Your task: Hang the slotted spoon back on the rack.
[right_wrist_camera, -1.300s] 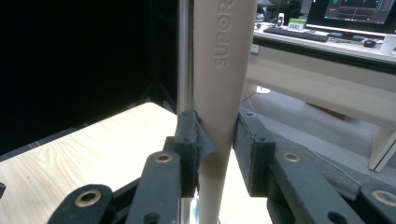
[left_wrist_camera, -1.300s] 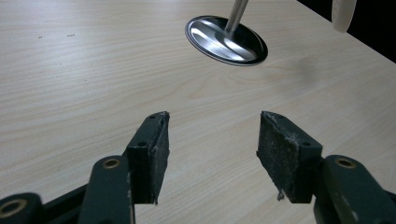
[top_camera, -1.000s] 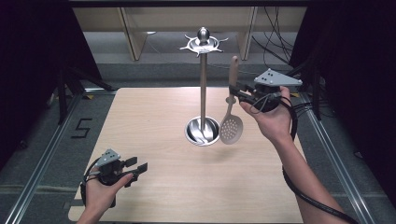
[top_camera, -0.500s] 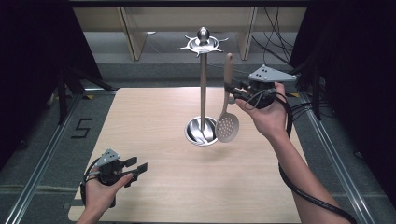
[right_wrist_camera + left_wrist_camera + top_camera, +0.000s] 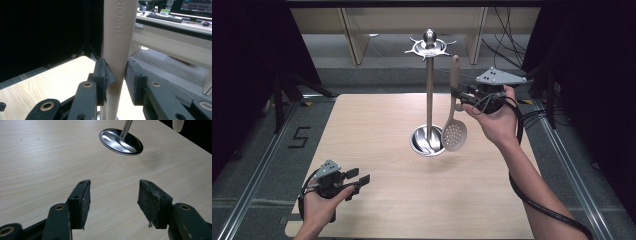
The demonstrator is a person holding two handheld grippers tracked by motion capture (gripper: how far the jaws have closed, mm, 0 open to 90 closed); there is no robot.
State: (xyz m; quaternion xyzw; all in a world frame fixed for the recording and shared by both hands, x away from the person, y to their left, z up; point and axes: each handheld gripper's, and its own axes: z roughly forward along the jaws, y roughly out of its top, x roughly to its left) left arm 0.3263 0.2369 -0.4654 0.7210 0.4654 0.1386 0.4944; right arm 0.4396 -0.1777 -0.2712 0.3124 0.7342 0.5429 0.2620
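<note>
A beige slotted spoon [image 5: 454,117] hangs upright in the air, its perforated bowl down beside the metal utensil stand [image 5: 429,95]. My right gripper [image 5: 460,96] is shut on the spoon's handle [image 5: 117,45], with both pads pressed against it. The stand has a round shiny base [image 5: 120,141], a tall pole and a hook crown at the top [image 5: 429,46]. Over the table's front left corner my left gripper [image 5: 358,179] stays open, and nothing lies between its pads [image 5: 82,197].
The wooden table [image 5: 377,130] stands on a grey floor with metal rails at both sides. Shelving legs and cables lie behind the table. A desk with a monitor and keyboard [image 5: 172,15] shows far off in the right gripper view.
The right hand has lifted the spoon a little and carried it leftward, closer to the stand's pole. The left hand has stayed where it was.
</note>
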